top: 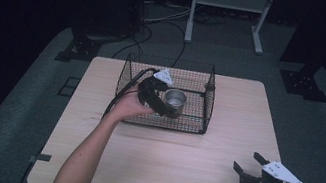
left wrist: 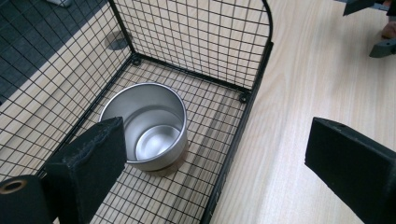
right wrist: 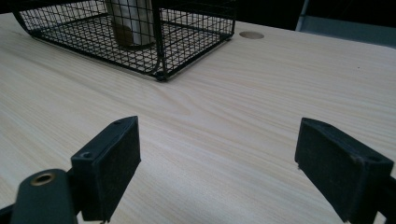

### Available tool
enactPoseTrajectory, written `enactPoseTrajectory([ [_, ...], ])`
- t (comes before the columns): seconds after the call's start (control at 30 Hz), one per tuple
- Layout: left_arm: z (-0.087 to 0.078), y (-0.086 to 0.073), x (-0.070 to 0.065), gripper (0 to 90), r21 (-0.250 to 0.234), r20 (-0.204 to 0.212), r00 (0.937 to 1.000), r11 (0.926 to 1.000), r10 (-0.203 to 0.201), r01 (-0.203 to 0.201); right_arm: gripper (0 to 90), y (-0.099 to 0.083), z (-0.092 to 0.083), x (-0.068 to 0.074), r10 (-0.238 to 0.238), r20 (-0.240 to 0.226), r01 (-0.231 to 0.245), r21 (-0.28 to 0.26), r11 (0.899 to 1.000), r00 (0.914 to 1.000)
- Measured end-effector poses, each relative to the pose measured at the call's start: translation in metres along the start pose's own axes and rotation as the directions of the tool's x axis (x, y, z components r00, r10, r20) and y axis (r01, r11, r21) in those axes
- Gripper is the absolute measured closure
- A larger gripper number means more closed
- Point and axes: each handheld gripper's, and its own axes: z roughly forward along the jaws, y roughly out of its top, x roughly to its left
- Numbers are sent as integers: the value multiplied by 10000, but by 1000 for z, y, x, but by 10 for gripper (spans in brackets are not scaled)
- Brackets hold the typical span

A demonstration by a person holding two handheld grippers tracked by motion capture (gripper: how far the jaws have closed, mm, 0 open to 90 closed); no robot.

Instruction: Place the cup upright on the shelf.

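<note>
Left tool (top: 165, 103), jaws spread, hovers mid-frame over my wire basket (top: 208, 99), beside the steel cup (top: 176, 99) standing upright inside. My right tool (top: 248, 167), also spread, waits lower right above the desk (top: 179, 160).

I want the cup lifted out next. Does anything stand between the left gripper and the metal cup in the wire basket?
Nothing visible does. The left gripper hangs open above the round silver metal cup, inside the black wire basket.
</note>
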Motion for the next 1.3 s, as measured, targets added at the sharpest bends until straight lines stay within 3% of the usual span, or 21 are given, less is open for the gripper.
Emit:
enactPoseTrajectory([
  [1.3, -31, -58, -46, 47, -603, -83, 9999, 9982, 57, -61, 135, 1, 2, 1, -152, 187, 149, 176, 9997, 9997],
])
